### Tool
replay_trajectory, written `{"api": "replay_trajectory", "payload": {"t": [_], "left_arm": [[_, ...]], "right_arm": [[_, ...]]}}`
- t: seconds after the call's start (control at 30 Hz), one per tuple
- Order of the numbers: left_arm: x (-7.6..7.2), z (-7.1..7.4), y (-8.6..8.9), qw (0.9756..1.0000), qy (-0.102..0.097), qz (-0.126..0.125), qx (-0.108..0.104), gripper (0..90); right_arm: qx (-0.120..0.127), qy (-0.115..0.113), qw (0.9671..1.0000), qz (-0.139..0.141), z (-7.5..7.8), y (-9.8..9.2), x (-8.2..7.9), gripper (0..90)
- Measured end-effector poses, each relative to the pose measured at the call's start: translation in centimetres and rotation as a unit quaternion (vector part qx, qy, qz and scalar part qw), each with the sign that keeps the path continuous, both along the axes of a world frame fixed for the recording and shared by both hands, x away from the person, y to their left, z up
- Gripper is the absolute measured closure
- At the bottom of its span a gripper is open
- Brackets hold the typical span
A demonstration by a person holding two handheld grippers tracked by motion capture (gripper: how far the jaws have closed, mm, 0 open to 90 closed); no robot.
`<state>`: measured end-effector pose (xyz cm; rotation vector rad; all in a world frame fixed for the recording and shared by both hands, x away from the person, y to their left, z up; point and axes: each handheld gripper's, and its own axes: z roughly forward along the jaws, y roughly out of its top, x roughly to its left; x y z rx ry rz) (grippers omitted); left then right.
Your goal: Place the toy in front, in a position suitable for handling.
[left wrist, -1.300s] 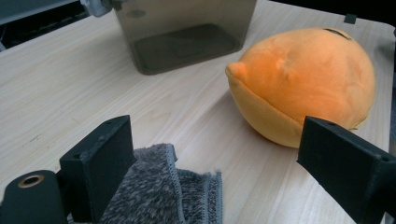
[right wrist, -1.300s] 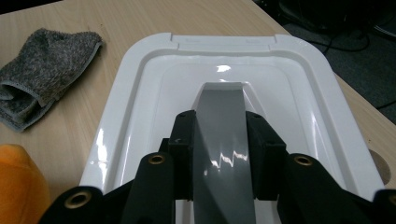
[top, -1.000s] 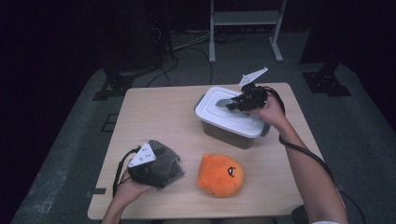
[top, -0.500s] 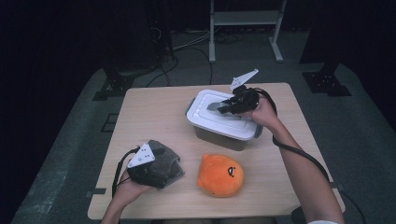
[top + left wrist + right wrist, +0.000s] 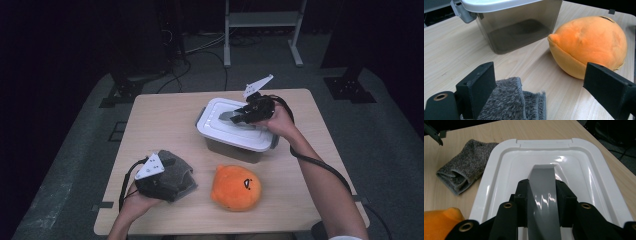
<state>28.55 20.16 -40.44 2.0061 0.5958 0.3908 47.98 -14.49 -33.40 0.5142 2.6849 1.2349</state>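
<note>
A smoky plastic box (image 5: 235, 150) with a white lid (image 5: 225, 130) stands at the middle right of the table. My right gripper (image 5: 235, 116) is shut on the lid's grey handle (image 5: 541, 175), with the jaws pressed against both its sides. An orange plush toy (image 5: 236, 187) lies in front of the box. At the near left lies a folded grey towel (image 5: 177, 185). My left gripper (image 5: 172, 176) rests over it, and its jaws stand wide open (image 5: 540, 75) facing the plush (image 5: 591, 42) and the box (image 5: 519, 27).
The wooden table (image 5: 160, 125) has bare room at its far left. Its right edge is close beside the box. Behind the table there are a white metal frame (image 5: 260, 20), dark stands and cables on the grey floor.
My right gripper and the lid it holds have shifted a little to the left and toward the near side. The left gripper, towel and plush have stayed put.
</note>
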Motion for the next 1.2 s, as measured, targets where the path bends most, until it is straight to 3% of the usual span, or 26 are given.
{"api": "replay_trajectory", "payload": {"t": [0.4, 0.6, 0.73, 1.2], "left_arm": [[0.1, 0.0, 0.0, 1.0, 0.001, -0.002, -0.002, 9.7], [0.1, -0.1, -0.1, 1.0, 0.002, -0.003, -0.001, 9.7], [0.1, -0.1, -0.2, 1.0, 0.002, -0.004, 0.0, 9.4], [0.2, -0.1, -0.2, 1.0, 0.001, 0.0, -0.003, 9.3]], "right_arm": [[0.014, -0.018, 0.9997, -0.013, 1.9, -1.3, -0.4, 66.1], [0.024, -0.028, 0.9991, -0.019, 3.4, -3.3, -1.2, 66.1], [0.018, -0.03, 0.9991, -0.026, 3.8, -4.6, -1.8, 66.1], [0.022, -0.041, 0.9974, -0.055, 5.1, -12.5, -6.3, 66.1]]}}
